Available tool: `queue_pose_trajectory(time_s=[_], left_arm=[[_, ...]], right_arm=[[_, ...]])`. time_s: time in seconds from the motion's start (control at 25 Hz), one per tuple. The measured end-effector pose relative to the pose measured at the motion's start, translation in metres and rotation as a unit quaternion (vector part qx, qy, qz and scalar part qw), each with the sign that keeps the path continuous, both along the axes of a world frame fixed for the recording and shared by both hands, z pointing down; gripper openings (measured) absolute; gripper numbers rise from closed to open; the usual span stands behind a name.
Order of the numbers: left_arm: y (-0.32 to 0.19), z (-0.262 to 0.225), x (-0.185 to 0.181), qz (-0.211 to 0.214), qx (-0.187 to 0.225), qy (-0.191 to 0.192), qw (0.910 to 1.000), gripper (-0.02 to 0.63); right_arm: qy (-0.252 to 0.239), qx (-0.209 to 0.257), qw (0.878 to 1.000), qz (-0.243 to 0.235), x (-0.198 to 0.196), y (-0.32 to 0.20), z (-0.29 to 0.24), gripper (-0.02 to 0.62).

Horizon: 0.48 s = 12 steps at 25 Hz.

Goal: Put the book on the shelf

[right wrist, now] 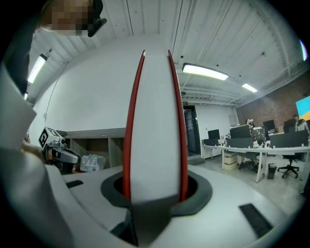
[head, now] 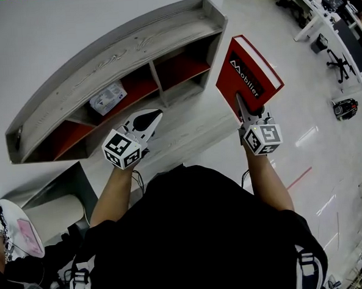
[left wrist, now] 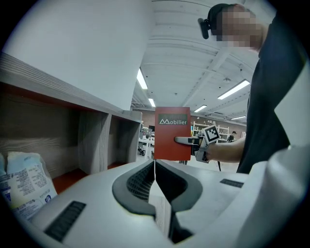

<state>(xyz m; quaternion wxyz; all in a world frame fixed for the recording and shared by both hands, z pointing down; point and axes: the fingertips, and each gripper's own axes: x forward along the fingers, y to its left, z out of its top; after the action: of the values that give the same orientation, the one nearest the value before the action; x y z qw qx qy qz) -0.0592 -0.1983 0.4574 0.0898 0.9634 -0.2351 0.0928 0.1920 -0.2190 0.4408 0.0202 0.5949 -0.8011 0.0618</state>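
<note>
A red hardback book (head: 248,75) with white lettering on its cover is held upright in the air, to the right of the shelf (head: 133,58). My right gripper (head: 245,109) is shut on its lower edge. In the right gripper view the book (right wrist: 155,126) stands between the jaws with its white page edge facing the camera. The shelf is grey wood with red-floored compartments. My left gripper (head: 152,118) hovers in front of the middle compartments, shut and empty. From the left gripper (left wrist: 155,164) the book (left wrist: 172,133) shows ahead, with the shelf (left wrist: 92,145) to its left.
A white packet (head: 108,97) lies in one middle compartment and also shows as the packet (left wrist: 22,181) in the left gripper view. A round white table (head: 18,227) sits at bottom left. Office desks and chairs (head: 332,21) stand at upper right.
</note>
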Motion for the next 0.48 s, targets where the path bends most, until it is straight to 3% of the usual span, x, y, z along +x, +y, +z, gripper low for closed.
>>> queue_pose_trajectory(time_s=[0.48], left_arm=[[-0.021, 0.002, -0.019, 0.027, -0.003, 0.001, 0.9996, 0.025]], right_arm=[[0.005, -0.004, 1.000, 0.021, -0.016, -0.014, -0.001, 0.169]])
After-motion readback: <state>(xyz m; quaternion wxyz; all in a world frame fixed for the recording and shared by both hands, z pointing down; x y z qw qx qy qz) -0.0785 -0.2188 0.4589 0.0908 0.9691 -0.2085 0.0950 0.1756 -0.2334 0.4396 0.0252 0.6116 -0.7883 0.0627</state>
